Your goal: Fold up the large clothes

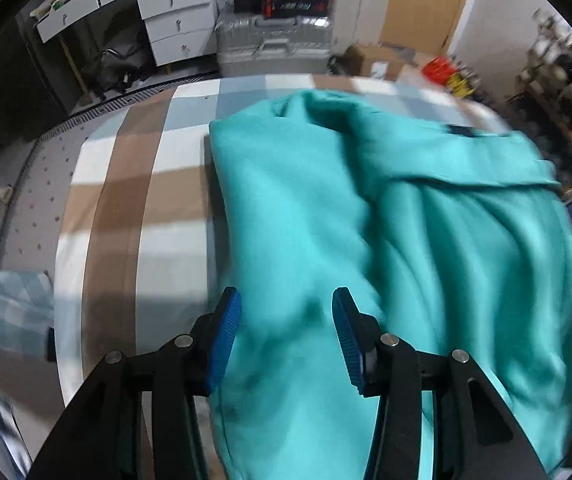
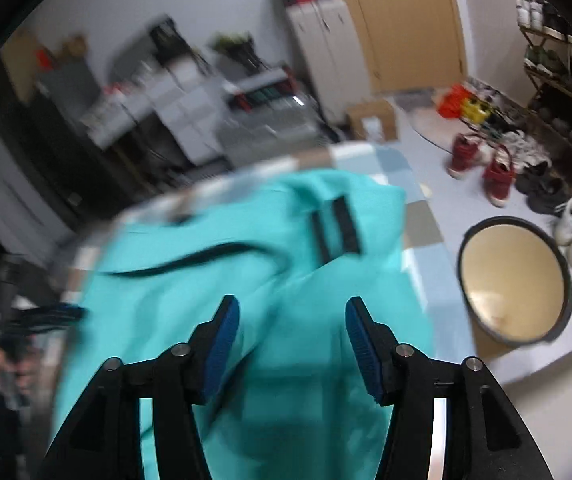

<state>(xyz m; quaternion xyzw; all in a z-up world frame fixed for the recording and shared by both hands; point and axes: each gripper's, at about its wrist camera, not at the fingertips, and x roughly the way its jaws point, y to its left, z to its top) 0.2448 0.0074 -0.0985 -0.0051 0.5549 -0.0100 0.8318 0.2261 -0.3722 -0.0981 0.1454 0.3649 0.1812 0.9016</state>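
Observation:
A large teal garment (image 1: pixel 366 208) lies rumpled and partly folded over on a bed with a checked sheet (image 1: pixel 134 184). In the right wrist view the garment (image 2: pixel 214 280) shows black trim strips near its far end. My left gripper (image 1: pixel 286 294) hangs over the garment's near left part, open, its blue pads (image 1: pixel 226 336) apart with no cloth pinched between them. My right gripper (image 2: pixel 292 302) is also open above the cloth, with nothing between its pads (image 2: pixel 360 340). A blurred dark and blue tool (image 2: pixel 46 316) held by a hand (image 2: pixel 2 364) shows at the left edge.
Beyond the bed's far edge stand a silver suitcase (image 1: pixel 274 44), white drawers (image 1: pixel 174 20) and a cardboard box (image 2: pixel 372 120). On the floor to the right lie a round dark-rimmed disc (image 2: pixel 514 280) and several shoes (image 2: pixel 498 176). A checked bundle (image 1: pixel 6 308) sits to the left.

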